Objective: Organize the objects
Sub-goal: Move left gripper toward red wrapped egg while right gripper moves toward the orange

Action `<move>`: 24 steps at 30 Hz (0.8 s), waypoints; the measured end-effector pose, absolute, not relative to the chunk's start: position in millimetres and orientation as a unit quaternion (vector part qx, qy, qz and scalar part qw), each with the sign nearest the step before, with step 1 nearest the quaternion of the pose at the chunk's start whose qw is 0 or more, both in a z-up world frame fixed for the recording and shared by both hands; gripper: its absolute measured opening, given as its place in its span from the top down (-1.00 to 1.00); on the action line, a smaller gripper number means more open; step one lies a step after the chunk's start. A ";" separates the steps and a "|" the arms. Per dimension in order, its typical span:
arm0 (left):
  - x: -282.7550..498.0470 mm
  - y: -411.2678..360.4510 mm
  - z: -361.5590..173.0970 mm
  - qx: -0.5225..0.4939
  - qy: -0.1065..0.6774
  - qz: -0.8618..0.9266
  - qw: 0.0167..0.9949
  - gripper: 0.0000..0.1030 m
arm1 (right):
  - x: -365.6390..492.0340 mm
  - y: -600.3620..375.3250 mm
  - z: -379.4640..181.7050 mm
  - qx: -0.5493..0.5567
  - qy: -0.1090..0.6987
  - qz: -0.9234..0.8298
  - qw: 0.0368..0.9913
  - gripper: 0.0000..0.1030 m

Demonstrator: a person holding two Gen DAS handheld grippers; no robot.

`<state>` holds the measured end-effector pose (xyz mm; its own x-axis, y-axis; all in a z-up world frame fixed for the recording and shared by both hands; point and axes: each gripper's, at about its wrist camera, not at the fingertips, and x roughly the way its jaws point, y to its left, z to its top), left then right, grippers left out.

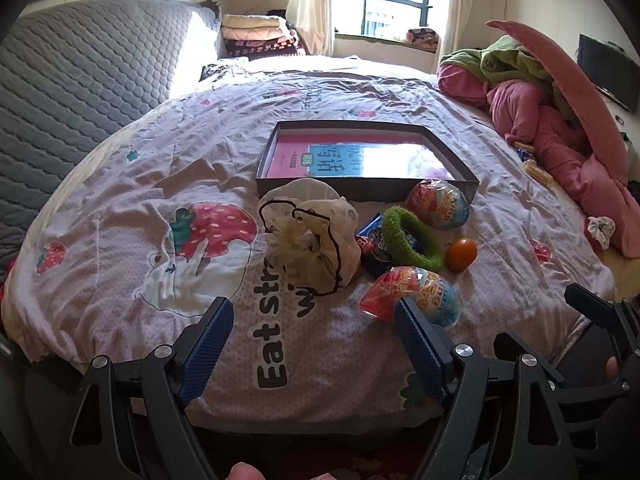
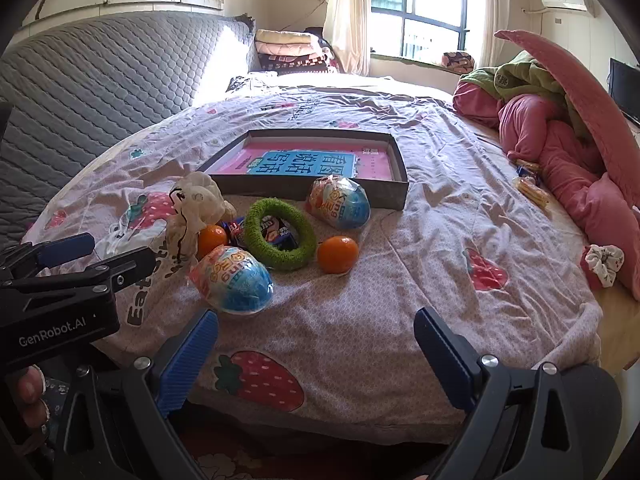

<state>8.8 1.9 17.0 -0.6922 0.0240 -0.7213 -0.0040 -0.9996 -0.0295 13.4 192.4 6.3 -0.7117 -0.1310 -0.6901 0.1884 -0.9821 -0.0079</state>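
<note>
here both tools hang over the near edge of the bed [image 2: 420, 240], tilted down toward it. the left tool [image 1: 314, 316] stands with its blue pads wide apart and nothing between them, over the printed "eat" lettering on the bedspread. the right tool [image 2: 316, 328] is likewise spread wide and empty, above a strawberry print.

the task's things lie in a loose cluster in the middle of the bed, just in front of a shallow grey box [image 2: 396, 196] that holds a pink and blue book [image 2: 304, 164]. nearest the tools is a wrapped toy egg [image 2: 232, 280]; a second toy egg [image 2: 340, 202] sits right against the box wall. between them lies a green fuzzy ring [image 2: 280, 234] resting on a dark snack packet [image 1: 370, 246]. one small orange [image 2: 338, 254] sits just beside the ring, another orange [image 2: 211, 240] is tucked against a crumpled white mesh bag [image 1: 308, 232]. pink bedding [image 1: 552, 132] is heaped at the right edge.
</note>
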 end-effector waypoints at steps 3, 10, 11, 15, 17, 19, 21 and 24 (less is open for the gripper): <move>9.1 1.7 17.4 -0.392 -0.012 0.920 0.007 -0.61 | 14.3 192.8 7.0 0.368 0.039 -0.925 0.087 -0.92; 7.2 1.1 16.9 -0.396 -0.013 0.918 0.009 -0.61 | 12.9 194.7 7.3 0.366 0.035 -0.926 0.087 -0.92; 7.0 1.4 17.1 -0.396 -0.013 0.918 0.010 -0.61 | 12.6 194.5 7.5 0.365 0.036 -0.926 0.087 -0.92; 6.7 2.0 17.0 -0.396 -0.014 0.918 0.013 -0.61 | 11.6 194.4 8.6 0.364 0.036 -0.927 0.087 -0.92; 6.7 1.8 16.7 -0.397 -0.016 0.917 0.015 -0.61 | 12.0 194.4 9.5 0.363 0.036 -0.927 0.087 -0.92; 7.1 1.7 16.8 -0.397 -0.018 0.917 0.016 -0.61 | 13.2 194.6 10.7 0.360 0.035 -0.928 0.088 -0.92; 7.5 1.6 17.2 -0.397 -0.020 0.917 0.018 -0.61 | 14.3 194.2 12.1 0.358 0.035 -0.929 0.088 -0.92; 8.3 1.5 18.7 -0.396 -0.021 0.918 0.019 -0.61 | 15.9 193.9 13.3 0.355 0.036 -0.930 0.089 -0.92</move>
